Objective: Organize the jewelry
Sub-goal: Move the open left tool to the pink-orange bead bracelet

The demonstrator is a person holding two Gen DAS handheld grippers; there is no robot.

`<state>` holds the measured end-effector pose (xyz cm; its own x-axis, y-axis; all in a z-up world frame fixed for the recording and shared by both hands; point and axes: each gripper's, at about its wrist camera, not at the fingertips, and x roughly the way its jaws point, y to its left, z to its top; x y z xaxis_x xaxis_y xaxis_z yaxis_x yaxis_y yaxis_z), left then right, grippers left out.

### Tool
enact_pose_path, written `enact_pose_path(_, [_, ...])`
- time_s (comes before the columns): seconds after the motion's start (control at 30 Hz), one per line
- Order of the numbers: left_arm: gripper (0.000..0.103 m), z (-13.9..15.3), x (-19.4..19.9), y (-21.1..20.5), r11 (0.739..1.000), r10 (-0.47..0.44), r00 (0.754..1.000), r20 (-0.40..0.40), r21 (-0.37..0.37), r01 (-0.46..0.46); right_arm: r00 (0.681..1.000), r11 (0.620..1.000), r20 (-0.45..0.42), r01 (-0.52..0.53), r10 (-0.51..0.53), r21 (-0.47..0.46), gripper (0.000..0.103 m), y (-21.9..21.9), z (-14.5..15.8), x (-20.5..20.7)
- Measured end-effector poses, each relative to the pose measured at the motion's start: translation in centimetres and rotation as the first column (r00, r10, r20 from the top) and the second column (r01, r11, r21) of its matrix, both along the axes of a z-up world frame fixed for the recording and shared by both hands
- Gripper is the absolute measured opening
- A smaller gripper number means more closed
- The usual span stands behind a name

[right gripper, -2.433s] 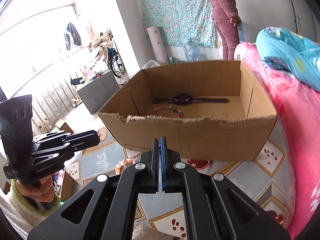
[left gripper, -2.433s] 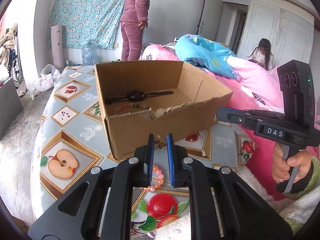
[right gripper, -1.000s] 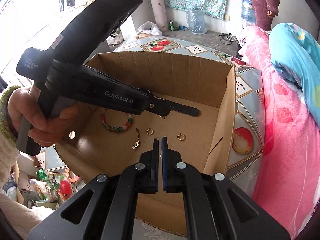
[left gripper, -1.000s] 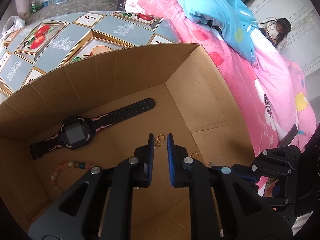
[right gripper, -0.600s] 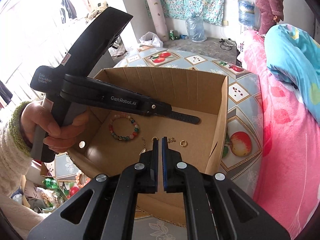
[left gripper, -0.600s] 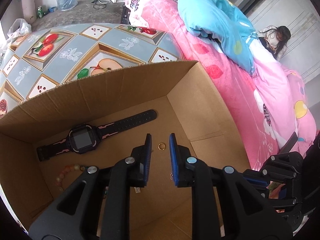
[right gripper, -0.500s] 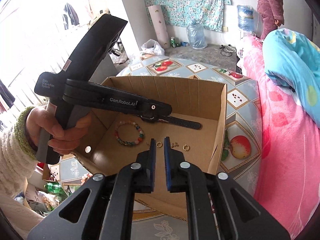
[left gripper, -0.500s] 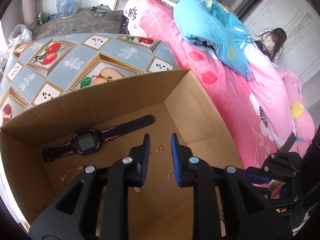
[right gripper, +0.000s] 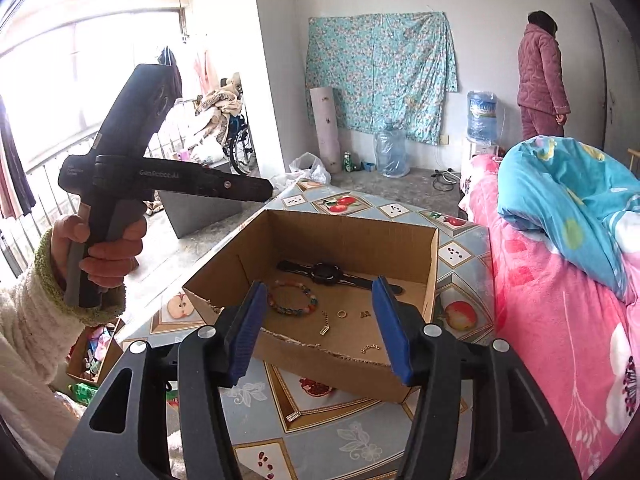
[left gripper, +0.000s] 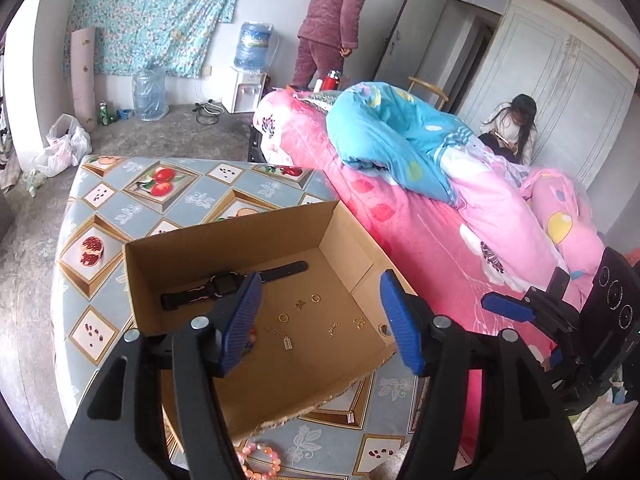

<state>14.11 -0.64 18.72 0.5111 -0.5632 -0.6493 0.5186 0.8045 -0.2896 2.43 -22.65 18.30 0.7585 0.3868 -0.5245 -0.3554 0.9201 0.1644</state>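
While raised above the box, both grippers gape empty

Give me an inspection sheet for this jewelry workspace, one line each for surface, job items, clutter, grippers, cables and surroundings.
Surface: table with a fruit-print cover.
Job's things: cardboard box holding a black watch, a multicoloured bead bracelet, a gold ring and small gold pieces; a pink bead bracelet lies outside, in front of the box.
Clutter: nothing seen on the table besides these.
Grippers: left gripper and right gripper open and empty, jaws just opening, above the box.
Cables: a cord on the floor by the water dispenser.
Surroundings: bed with pink bedding, two people at the back.
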Motion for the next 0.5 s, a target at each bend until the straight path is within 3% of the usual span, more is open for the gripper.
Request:
enact_pose_path(0.2, [0.064,-1.4,-4.2,4.9,0.993,0.112,0.994,-0.007,-0.025,-0.112,0.998,0.997,-0.069,0.012,-0.006,0.082,0.056,0.1,-2.7,-2.8])
enact_pose_path(0.33, [0.068,-4.6,-7.4,7.6,0.982,0.188,0.982,-0.017,-0.017,-0.188,0.989,0.993,-0.141,0.060,-0.045,0.103,0.056,0.6,-6.4,-4.0])
enact_pose_path(0.5, [0.068,-10.6,-10.3,8.0,0.966,0.237,0.970,-0.052,0.114,-0.231,0.967,0.986,-0.235,0.127,-0.098,0.109,0.055,1.2,-11.2,-4.4])
